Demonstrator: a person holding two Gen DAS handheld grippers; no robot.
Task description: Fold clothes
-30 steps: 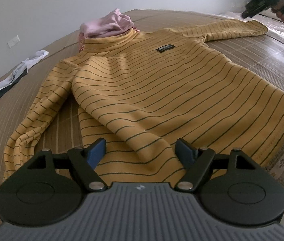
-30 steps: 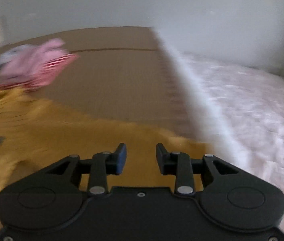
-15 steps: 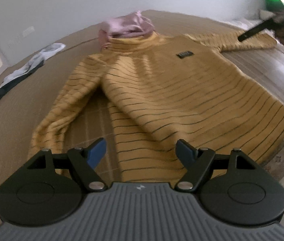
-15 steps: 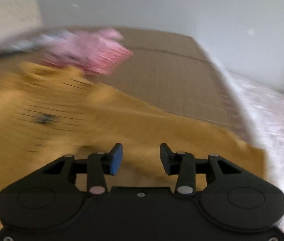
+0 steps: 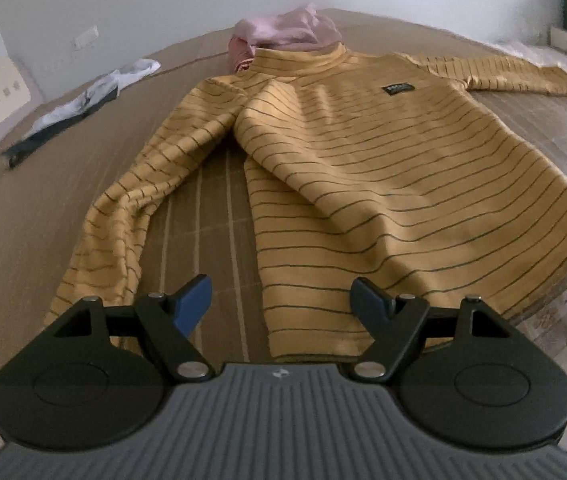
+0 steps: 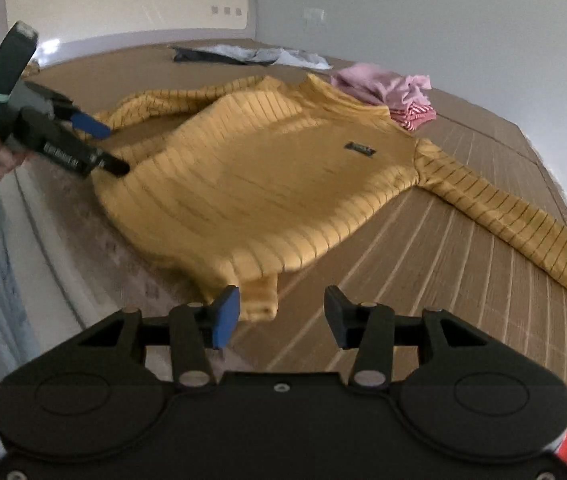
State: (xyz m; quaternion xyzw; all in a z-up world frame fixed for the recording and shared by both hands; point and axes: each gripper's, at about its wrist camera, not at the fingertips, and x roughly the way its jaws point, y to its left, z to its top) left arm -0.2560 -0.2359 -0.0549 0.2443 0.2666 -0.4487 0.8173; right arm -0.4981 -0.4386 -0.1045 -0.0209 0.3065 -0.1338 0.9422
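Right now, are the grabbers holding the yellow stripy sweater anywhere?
No. Both are open and hold nothing. The left gripper hovers near the sweater hem, and the right gripper hovers by its other hem corner.

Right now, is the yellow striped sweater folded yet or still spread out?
Spread out, unfolded: the yellow striped sweater lies flat on the mat, both sleeves extended sideways, hem fully visible.

one yellow striped sweater (image 5: 363, 168), one pink garment (image 5: 287, 30), two grippers (image 5: 281, 304) (image 6: 281, 316).
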